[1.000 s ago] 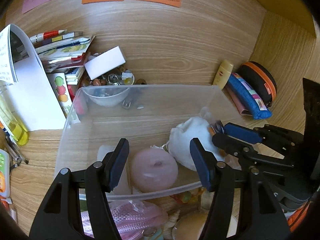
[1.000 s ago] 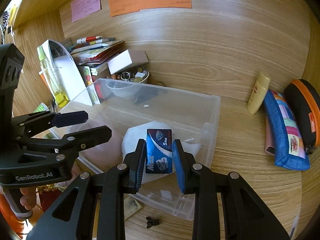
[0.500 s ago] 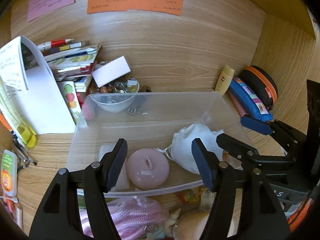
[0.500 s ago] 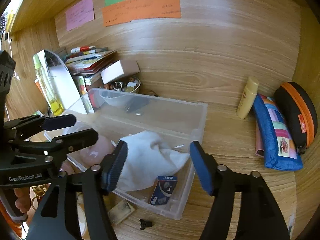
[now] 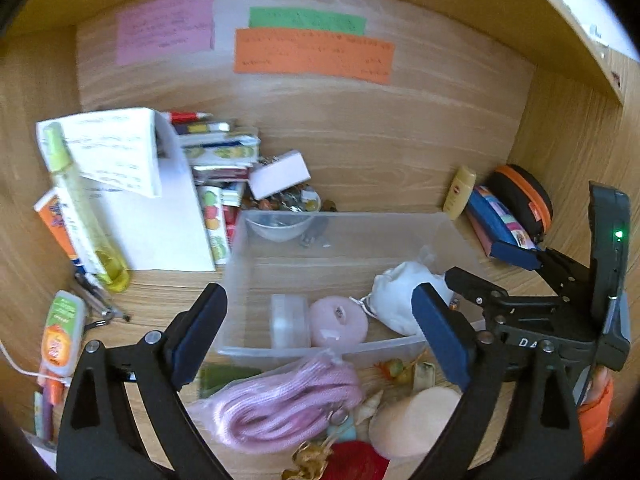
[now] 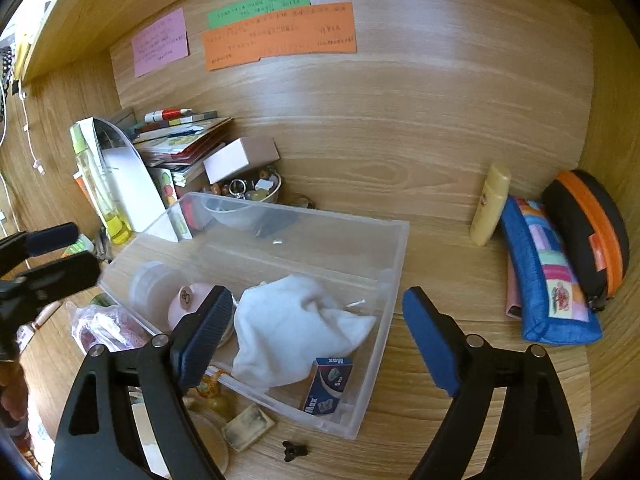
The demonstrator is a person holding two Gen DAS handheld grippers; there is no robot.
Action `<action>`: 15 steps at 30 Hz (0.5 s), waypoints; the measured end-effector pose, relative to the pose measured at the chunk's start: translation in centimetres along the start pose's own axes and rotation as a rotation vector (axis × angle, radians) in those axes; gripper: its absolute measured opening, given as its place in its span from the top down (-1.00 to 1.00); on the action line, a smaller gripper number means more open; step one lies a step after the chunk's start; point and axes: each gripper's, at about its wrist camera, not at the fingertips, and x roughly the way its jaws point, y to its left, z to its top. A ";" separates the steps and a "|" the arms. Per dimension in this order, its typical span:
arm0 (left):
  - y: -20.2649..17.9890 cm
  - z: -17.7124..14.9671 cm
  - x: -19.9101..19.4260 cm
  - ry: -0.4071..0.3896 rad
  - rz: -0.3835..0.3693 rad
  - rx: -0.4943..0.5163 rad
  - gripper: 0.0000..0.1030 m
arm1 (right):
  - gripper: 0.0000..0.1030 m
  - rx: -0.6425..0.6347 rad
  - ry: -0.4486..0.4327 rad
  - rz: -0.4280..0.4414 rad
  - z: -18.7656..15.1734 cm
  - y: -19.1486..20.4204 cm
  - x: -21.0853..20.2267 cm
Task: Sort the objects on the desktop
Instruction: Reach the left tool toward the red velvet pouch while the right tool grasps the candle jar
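Hanging wide and empty, jaws just opened, the left gripper [image 5: 320, 340] and right gripper [image 6: 316, 340] faced the pink cord bundle [image 5: 280, 404] lying just before the clear bin [image 6: 384, 280], which looked light, soft and best pinched mid-coil.

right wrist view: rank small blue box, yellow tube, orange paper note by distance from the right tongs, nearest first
From the right tongs, which stand open and empty:
1. Small blue box: inside the clear bin's near corner, just below the gap between the pads.
2. Yellow tube: out on the desk to the right, beside the blue pouch.
3. Orange paper note: up on the back wall.
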 end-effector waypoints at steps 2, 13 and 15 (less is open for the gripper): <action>0.4 -0.1 -1.3 -0.026 0.012 -0.004 -0.88 | -0.65 0.000 -0.017 -0.002 0.2 0.2 -0.8; 3.0 -1.9 -4.6 -0.079 0.033 -0.051 -0.96 | -0.80 0.013 -0.087 -0.044 -0.5 0.4 -5.9; 3.4 -2.6 -4.8 -0.073 0.042 -0.055 -0.96 | -0.88 0.015 -0.091 -0.048 -0.9 0.5 -6.5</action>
